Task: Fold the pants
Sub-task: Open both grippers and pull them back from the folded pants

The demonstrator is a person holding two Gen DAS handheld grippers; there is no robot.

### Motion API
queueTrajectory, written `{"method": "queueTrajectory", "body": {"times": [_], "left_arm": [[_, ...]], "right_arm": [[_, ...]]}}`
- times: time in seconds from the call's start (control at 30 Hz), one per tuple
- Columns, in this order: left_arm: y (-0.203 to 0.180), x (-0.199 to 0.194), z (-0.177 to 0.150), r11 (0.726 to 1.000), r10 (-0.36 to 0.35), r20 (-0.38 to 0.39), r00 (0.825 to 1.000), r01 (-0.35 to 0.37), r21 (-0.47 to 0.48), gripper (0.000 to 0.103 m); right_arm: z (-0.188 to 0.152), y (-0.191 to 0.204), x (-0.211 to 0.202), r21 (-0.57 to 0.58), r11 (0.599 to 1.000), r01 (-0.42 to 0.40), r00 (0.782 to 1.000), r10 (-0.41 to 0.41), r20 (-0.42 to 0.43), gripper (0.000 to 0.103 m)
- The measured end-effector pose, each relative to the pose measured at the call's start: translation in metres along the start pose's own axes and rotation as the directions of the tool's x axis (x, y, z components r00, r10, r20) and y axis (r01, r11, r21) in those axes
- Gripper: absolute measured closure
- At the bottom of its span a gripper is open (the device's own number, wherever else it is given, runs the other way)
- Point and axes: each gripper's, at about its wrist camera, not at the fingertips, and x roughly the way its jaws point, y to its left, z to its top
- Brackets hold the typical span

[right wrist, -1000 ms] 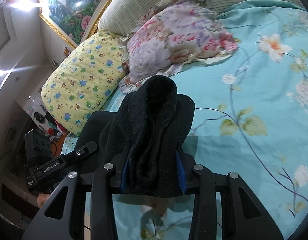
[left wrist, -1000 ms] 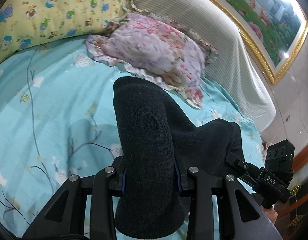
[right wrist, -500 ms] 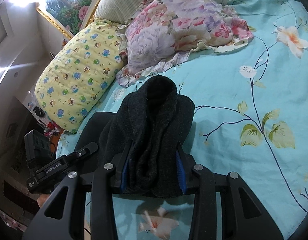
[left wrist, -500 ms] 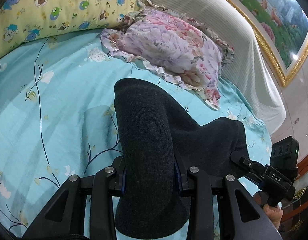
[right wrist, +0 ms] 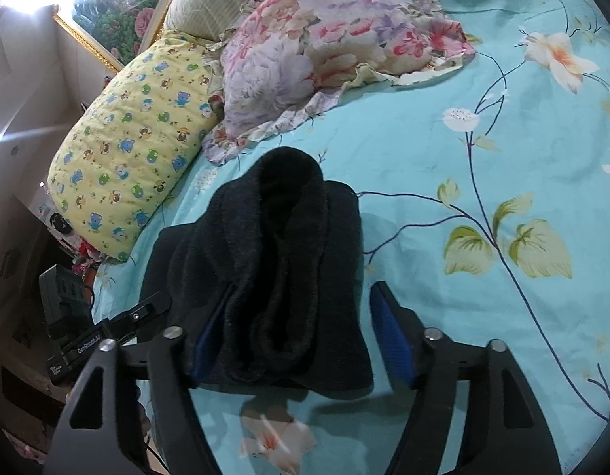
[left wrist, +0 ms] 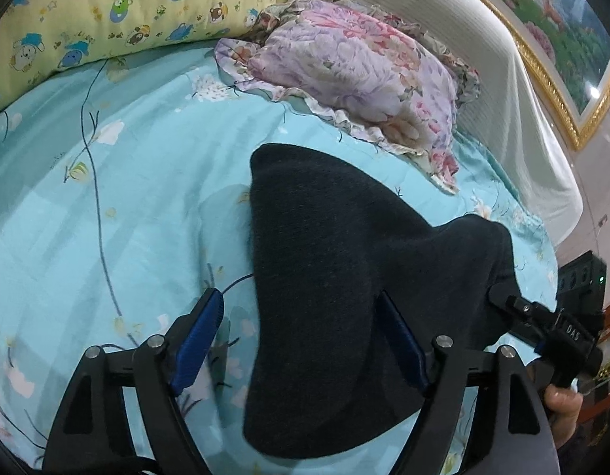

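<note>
The dark charcoal knit pants (left wrist: 336, 277) lie bunched between the fingers of my left gripper (left wrist: 301, 316), which is open, its blue pads apart from the cloth on the left side. In the right wrist view the pants (right wrist: 281, 261) show as a thick folded roll between the fingers of my right gripper (right wrist: 301, 320), also open, with a gap to the right pad. Each gripper shows at the edge of the other's view: the right one (left wrist: 558, 324) and the left one (right wrist: 95, 340). The pants rest over the turquoise floral bedsheet (left wrist: 127, 217).
A pink-and-lilac floral pillow (left wrist: 352, 75) and a yellow cartoon-print pillow (left wrist: 107, 12) lie at the head of the bed, both also in the right wrist view. A striped headboard (left wrist: 495, 71) and gold-framed picture stand behind. The bed edge lies near the other gripper.
Both grippers have opened, letting go of the pants. The pants have settled lower and spread wider between the fingers.
</note>
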Motion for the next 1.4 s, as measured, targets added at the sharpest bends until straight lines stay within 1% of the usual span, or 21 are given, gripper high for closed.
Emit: {"method": "queueTrajectory", "body": {"times": [0.07,0.17,0.27,0.33,0.37,0.43,0.6,0.73,0.87,0.93,0.97,1.03,1.2,1.3,1.4], "left_arm": [[0.002,-0.003,-0.001,1.000,0.004,0.002,1.000,-0.004,0.002,0.022],[0.001,-0.009,-0.003,1.000,0.010,0.006,1.000,-0.011,0.010,0.022],[-0.003,-0.016,-0.006,0.999,0.034,0.014,0.999,-0.034,0.039,0.021],[-0.005,-0.021,-0.008,0.998,0.041,0.022,0.999,-0.042,0.050,0.020],[-0.006,-0.023,-0.009,0.998,0.039,0.024,0.999,-0.041,0.052,0.020],[-0.008,-0.028,-0.012,0.998,0.046,0.034,0.998,-0.047,0.051,0.020],[-0.011,-0.033,-0.019,0.996,0.059,0.039,0.997,-0.061,0.063,0.020],[-0.014,-0.037,-0.026,0.995,0.054,0.041,0.998,-0.057,0.080,0.020],[-0.017,-0.040,-0.034,0.993,0.066,0.043,0.997,-0.070,0.093,0.019],[-0.018,-0.042,-0.037,0.992,0.077,0.049,0.996,-0.082,0.099,0.019],[-0.019,-0.044,-0.039,0.991,0.084,0.053,0.995,-0.089,0.103,0.019],[-0.021,-0.046,-0.044,0.987,0.108,0.062,0.992,-0.114,0.115,0.019],[-0.027,-0.050,-0.056,0.972,0.162,0.080,0.984,-0.173,0.157,0.019],[-0.032,-0.051,-0.064,0.960,0.199,0.091,0.976,-0.213,0.185,0.019],[-0.035,-0.049,-0.072,0.951,0.215,0.083,0.973,-0.228,0.209,0.018]], "right_arm": [[0.000,0.003,-0.002,-0.015,1.000,0.000,1.000,0.000,0.001,0.030],[0.000,0.006,-0.005,-0.024,1.000,-0.001,1.000,0.001,0.004,0.027],[-0.001,0.011,-0.009,-0.046,0.999,-0.004,1.000,0.004,0.016,0.025],[-0.003,0.015,-0.014,-0.066,0.998,0.000,1.000,0.002,0.026,0.019],[-0.006,0.019,-0.020,-0.091,0.996,0.000,0.999,0.004,0.043,0.018],[-0.007,0.021,-0.022,-0.098,0.995,0.000,0.999,0.005,0.049,0.016],[-0.015,0.028,-0.031,-0.133,0.991,0.009,0.998,0.001,0.070,0.015],[-0.021,0.029,-0.032,-0.149,0.989,0.018,0.998,-0.008,0.069,0.015],[-0.032,0.032,-0.034,-0.170,0.985,0.036,0.997,-0.024,0.071,0.015],[-0.034,0.033,-0.035,-0.176,0.983,0.042,0.997,-0.030,0.070,0.014],[-0.039,0.036,-0.036,-0.197,0.978,0.063,0.996,-0.049,0.072,0.014],[-0.041,0.039,-0.037,-0.212,0.975,0.073,0.995,-0.058,0.076,0.014],[-0.056,0.050,-0.042,-0.294,0.947,0.128,0.989,-0.102,0.104,0.012],[-0.061,0.050,-0.043,-0.300,0.944,0.138,0.988,-0.108,0.115,0.009],[-0.068,0.050,-0.045,-0.300,0.944,0.136,0.987,-0.103,0.122,0.008]]}}
